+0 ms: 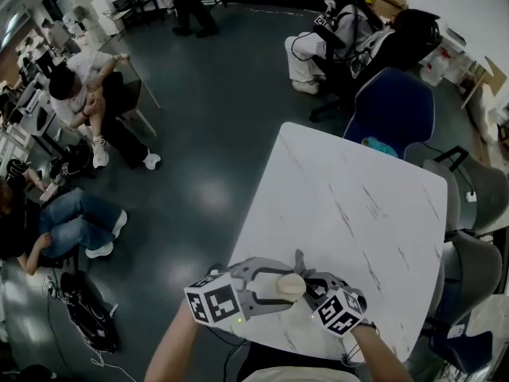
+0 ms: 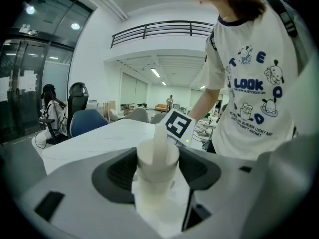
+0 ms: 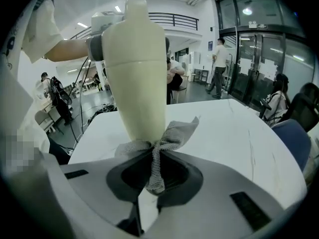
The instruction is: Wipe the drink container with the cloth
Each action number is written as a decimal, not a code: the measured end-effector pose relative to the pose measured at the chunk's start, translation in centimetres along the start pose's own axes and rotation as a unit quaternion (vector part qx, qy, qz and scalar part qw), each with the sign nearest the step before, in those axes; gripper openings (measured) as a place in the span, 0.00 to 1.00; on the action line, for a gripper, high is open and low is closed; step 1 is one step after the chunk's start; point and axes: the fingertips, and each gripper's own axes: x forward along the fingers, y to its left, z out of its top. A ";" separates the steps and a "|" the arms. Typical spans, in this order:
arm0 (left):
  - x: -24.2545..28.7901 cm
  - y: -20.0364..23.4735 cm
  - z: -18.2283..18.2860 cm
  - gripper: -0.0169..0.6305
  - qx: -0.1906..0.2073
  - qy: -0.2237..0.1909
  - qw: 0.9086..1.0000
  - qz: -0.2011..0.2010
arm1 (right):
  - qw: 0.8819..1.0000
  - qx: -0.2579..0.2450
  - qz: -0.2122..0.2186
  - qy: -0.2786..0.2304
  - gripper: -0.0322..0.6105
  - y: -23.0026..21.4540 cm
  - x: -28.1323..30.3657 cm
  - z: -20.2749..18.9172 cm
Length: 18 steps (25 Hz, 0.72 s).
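Your bench (image 1: 358,205) runs bare ahead, with room to pass anywhere. A blue chair (image 1: 394,106) guards the far edge and grey chairs (image 1: 475,267) the right. Close in, the drink container (image 1: 290,286) fills the gap between your left gripper (image 1: 266,289) and right gripper (image 1: 314,291).

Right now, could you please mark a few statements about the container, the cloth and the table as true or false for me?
1. The left gripper grips the drink container. True.
2. The cloth lies flat on the table. False: it is pinched in the right gripper and held against the container.
3. The drink container is dark blue. False: it is cream-coloured.
4. The table top is white with faint grey veins. True.
5. A blue chair stands at the table's far side. True.
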 end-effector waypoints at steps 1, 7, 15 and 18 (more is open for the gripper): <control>0.0 0.0 0.0 0.44 0.000 -0.001 1.000 0.001 | 1.000 -0.001 0.000 0.003 0.12 0.0 0.2 -0.2; 0.0 0.3 0.2 0.44 -0.021 -0.017 0.999 0.018 | 1.000 0.001 -0.001 0.011 0.12 -0.1 0.9 -0.7; 0.1 0.3 0.3 0.45 -0.071 -0.043 0.993 0.081 | 1.000 0.004 -0.003 0.009 0.12 -0.1 0.9 -0.8; 0.1 -0.1 0.3 0.46 -0.073 -0.047 0.990 0.115 | 1.000 0.005 -0.004 0.009 0.12 0.0 0.9 -0.8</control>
